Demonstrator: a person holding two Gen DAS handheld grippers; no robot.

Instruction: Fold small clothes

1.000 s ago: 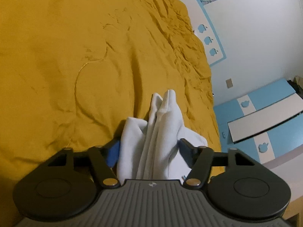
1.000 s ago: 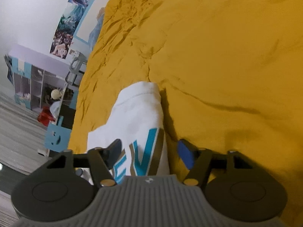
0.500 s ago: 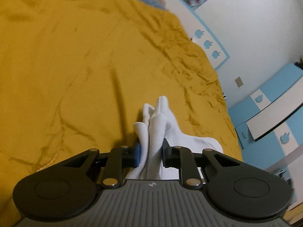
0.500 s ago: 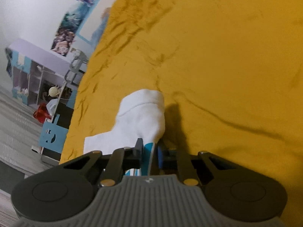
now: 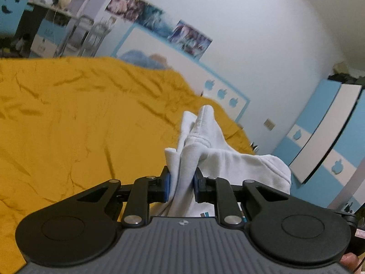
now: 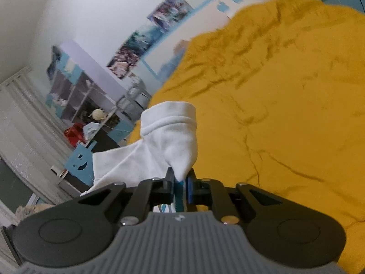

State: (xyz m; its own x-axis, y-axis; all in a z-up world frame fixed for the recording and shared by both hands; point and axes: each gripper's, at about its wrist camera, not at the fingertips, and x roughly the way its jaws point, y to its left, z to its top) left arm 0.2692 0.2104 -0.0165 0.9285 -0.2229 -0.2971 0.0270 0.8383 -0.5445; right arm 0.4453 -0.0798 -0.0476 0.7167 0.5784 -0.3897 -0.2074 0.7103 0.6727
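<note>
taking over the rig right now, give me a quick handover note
Left gripper: shut on a bunched fold of the white garment.
Right gripper: closing on another part of the garment, by the teal print; cloth is pinched between the pads.
Garment: held by both grippers above the yellow bedspread; its sleeve end points away from each camera. The rest hangs out of view below.
Done: both grips taken.
Left: probably lay it flat on the bedspread, fold it, then release. No fold is visible yet.
</note>
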